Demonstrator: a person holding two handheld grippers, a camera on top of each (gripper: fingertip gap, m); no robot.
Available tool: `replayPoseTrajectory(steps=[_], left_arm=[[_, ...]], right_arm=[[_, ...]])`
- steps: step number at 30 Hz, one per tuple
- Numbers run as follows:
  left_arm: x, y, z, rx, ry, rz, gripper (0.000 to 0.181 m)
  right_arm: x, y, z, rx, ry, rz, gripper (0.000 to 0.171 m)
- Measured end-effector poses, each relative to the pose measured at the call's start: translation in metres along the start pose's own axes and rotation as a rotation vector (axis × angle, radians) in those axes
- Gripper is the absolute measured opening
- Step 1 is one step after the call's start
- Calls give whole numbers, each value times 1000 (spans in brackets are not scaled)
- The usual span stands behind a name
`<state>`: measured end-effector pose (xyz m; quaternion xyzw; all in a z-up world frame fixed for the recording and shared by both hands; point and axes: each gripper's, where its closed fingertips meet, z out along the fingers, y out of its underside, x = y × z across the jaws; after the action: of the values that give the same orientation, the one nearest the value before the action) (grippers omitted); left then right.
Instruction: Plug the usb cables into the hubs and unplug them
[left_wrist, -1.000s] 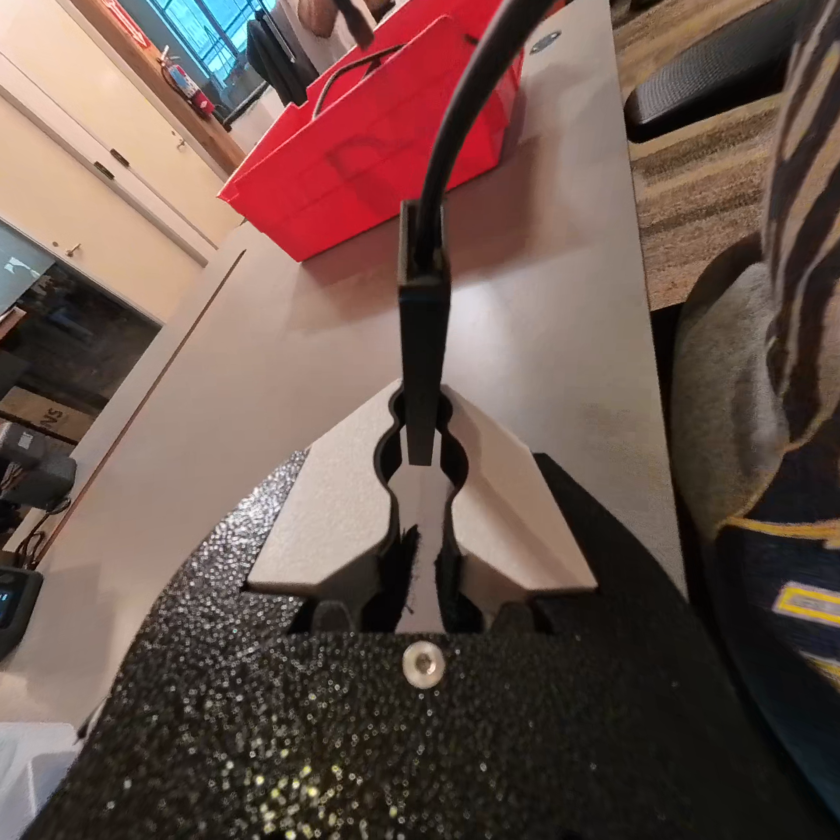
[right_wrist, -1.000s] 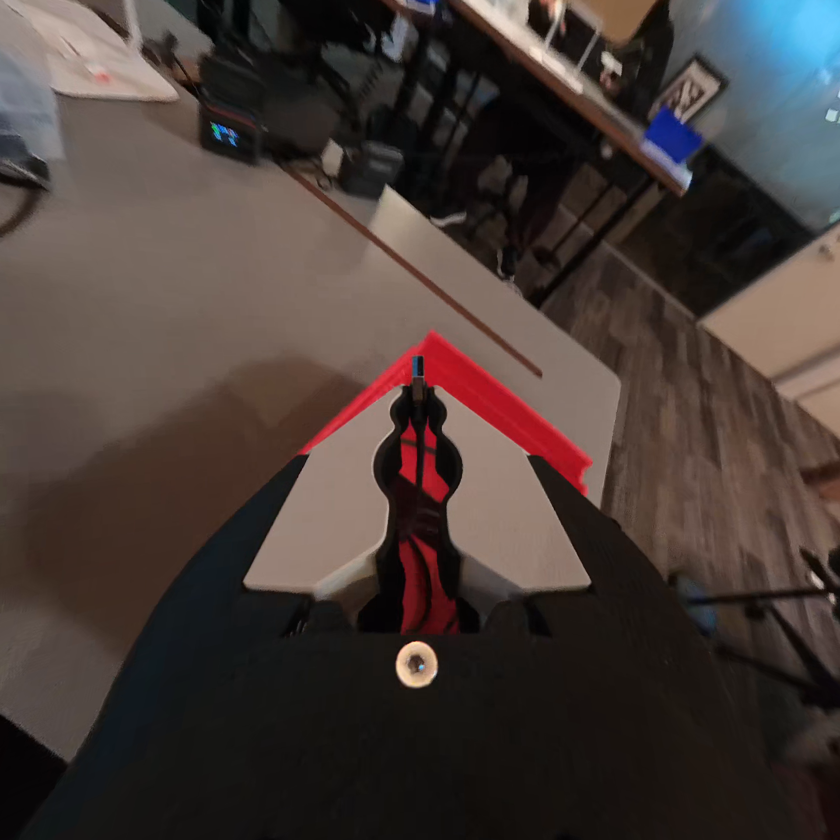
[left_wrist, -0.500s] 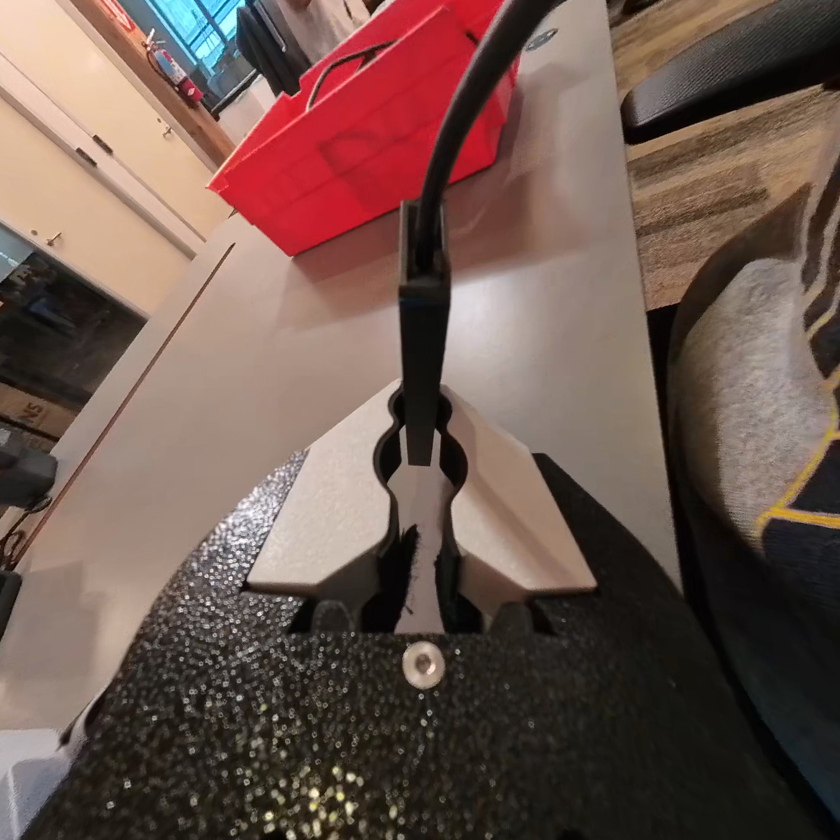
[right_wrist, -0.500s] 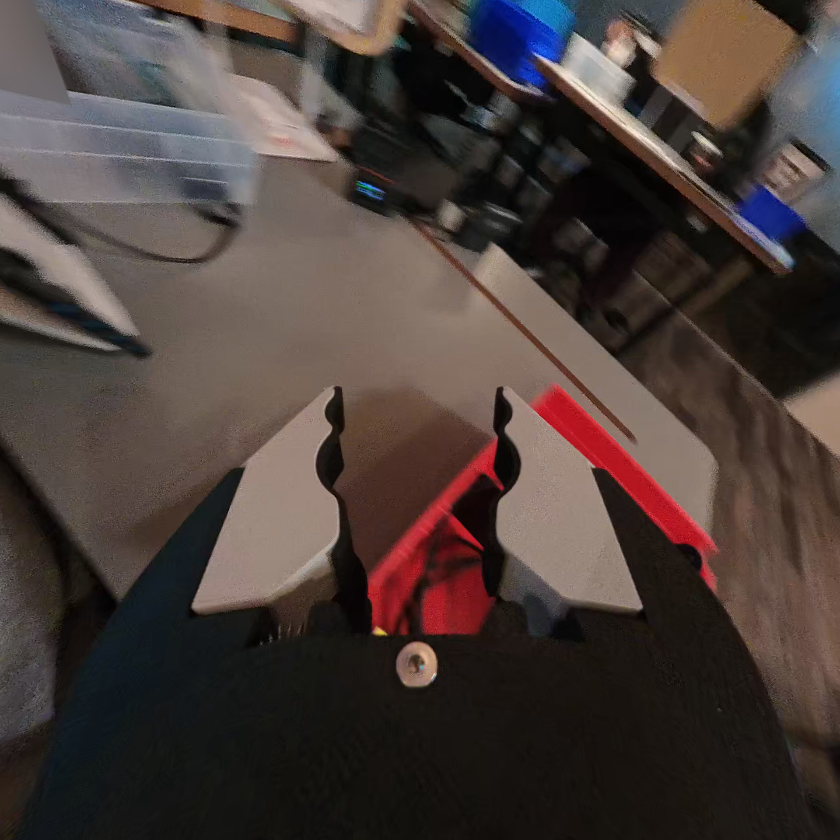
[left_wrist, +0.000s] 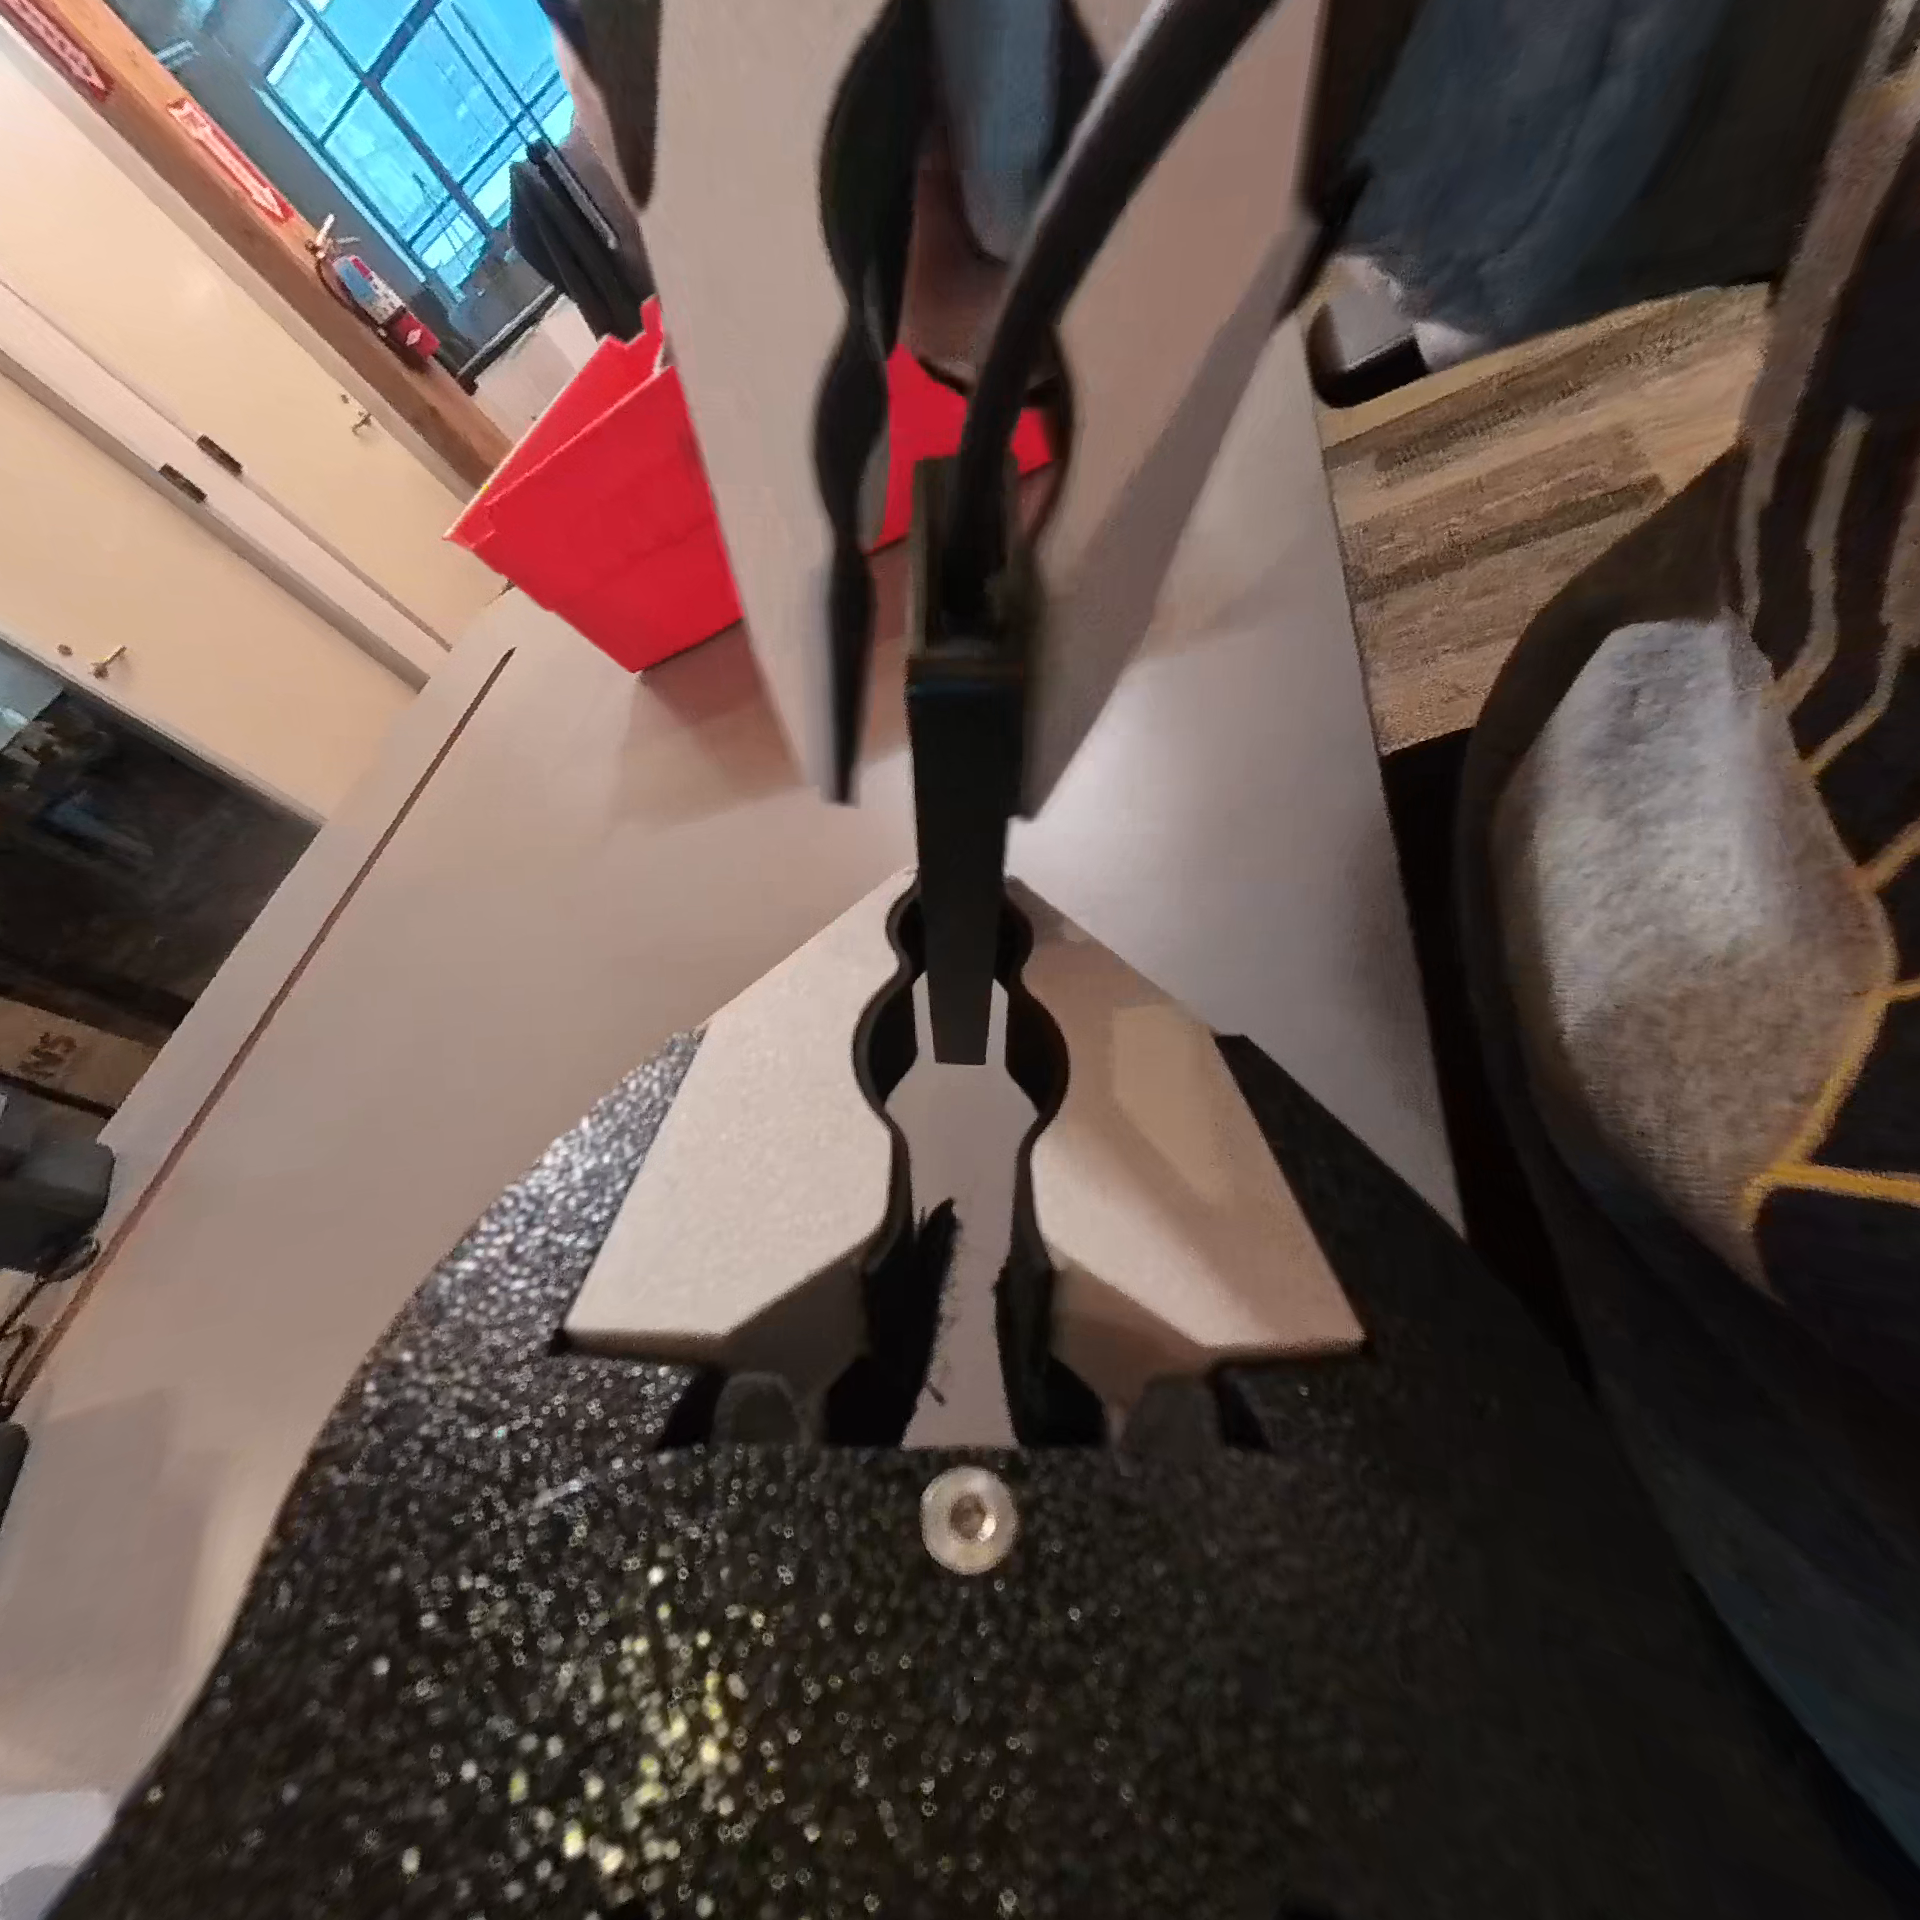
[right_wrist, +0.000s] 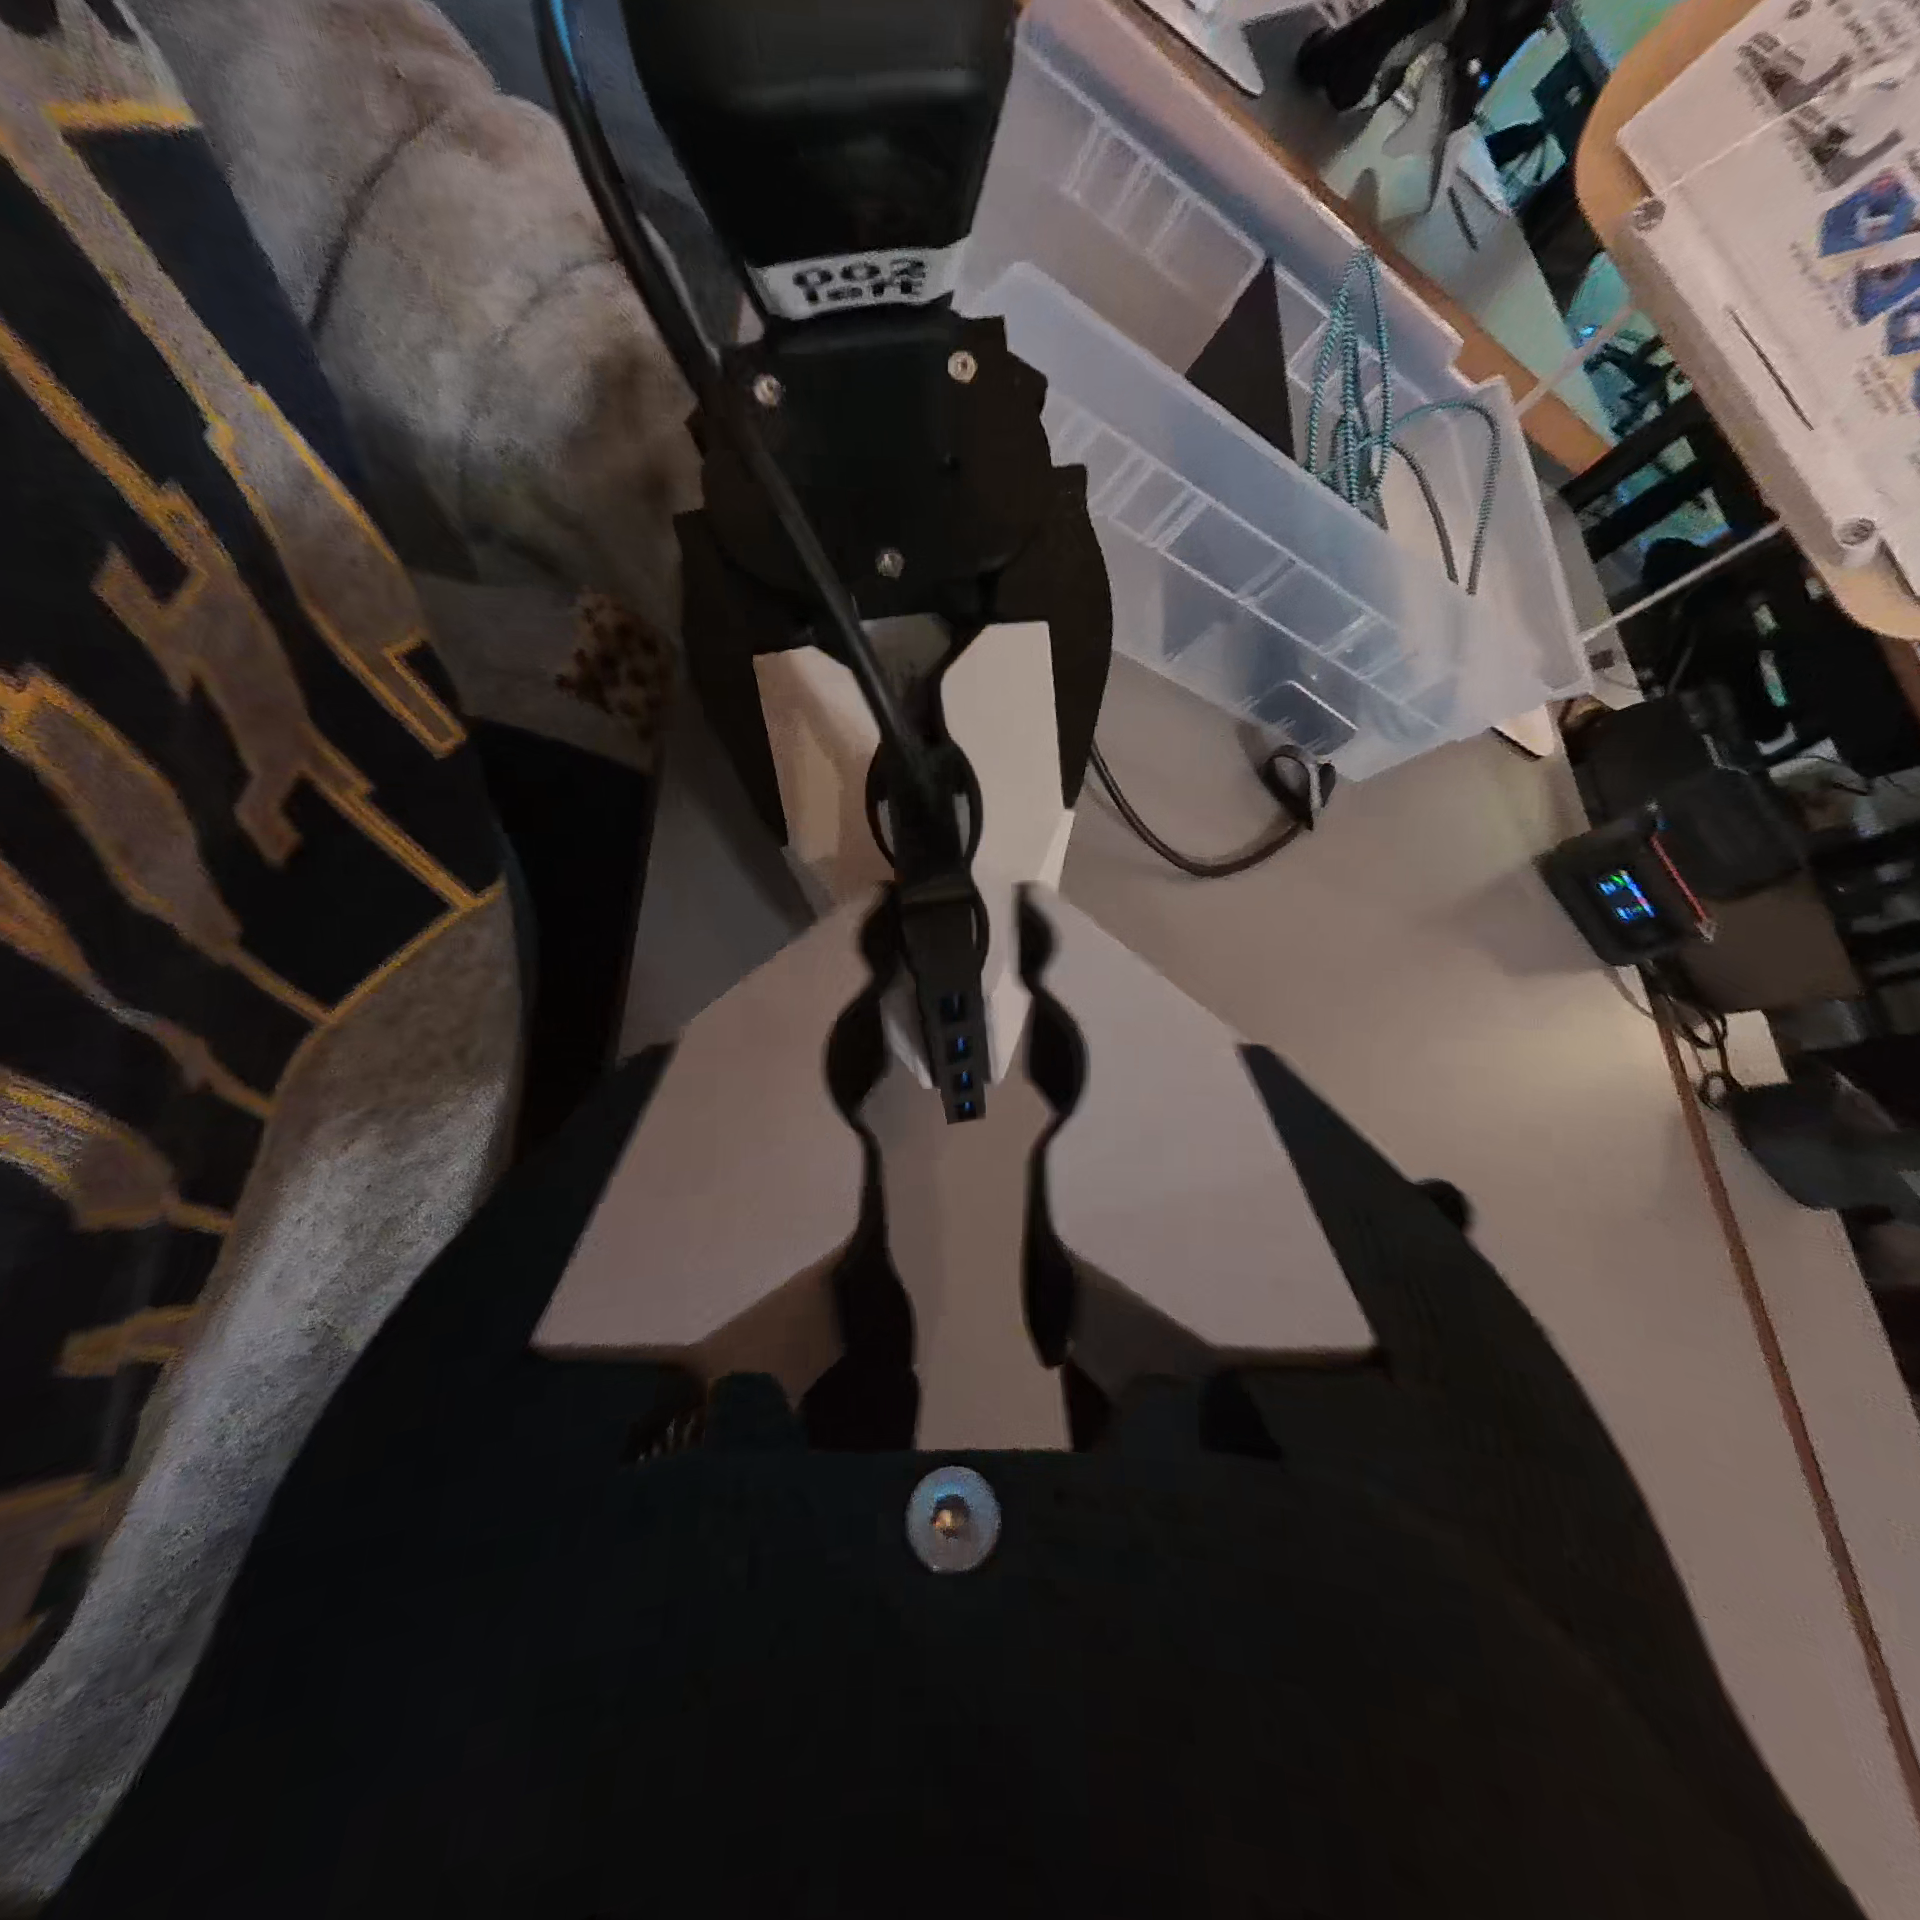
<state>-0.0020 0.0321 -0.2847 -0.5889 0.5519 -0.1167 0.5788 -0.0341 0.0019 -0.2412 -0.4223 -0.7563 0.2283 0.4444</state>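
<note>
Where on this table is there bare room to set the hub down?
Bare table lies between the red bin and the left gripper, which holds the usb hub. Another free patch sits between the loose black cable and the small display device. Crowded: by the clear organiser, and where the open right gripper flanks the hub.

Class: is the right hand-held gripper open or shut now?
Open. In the right wrist view the right hand-held gripper shows a clear gap between its grey fingers, which flank the black hub without clamping it.
</note>
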Motion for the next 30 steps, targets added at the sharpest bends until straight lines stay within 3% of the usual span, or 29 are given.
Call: replayPoseTrajectory(steps=[1,4,6,11,16,22,30], left_arm=[[-2,1,0,-6,-15,7,10],[-21,-4,-4,20,-135,-5,20],[-32,-5,-8,38,-195,-33,37],[-38,24,2,-134,-185,-151,27],[-14,28,8,-179,-83,-27,0],[-4,35,13,-251,-73,101,0],[-3,35,13,-248,-61,80,0]], right_arm=[[-2,-1,1,-3,-9,2,10],[15,-4,-3,-16,88,49,9],[37,-10,-18,11,178,97,9],[104,-25,-77,66,412,140,8],[163,-56,-128,121,514,139,9],[240,-110,-211,167,665,108,8],[325,-137,-321,133,893,178,9]])
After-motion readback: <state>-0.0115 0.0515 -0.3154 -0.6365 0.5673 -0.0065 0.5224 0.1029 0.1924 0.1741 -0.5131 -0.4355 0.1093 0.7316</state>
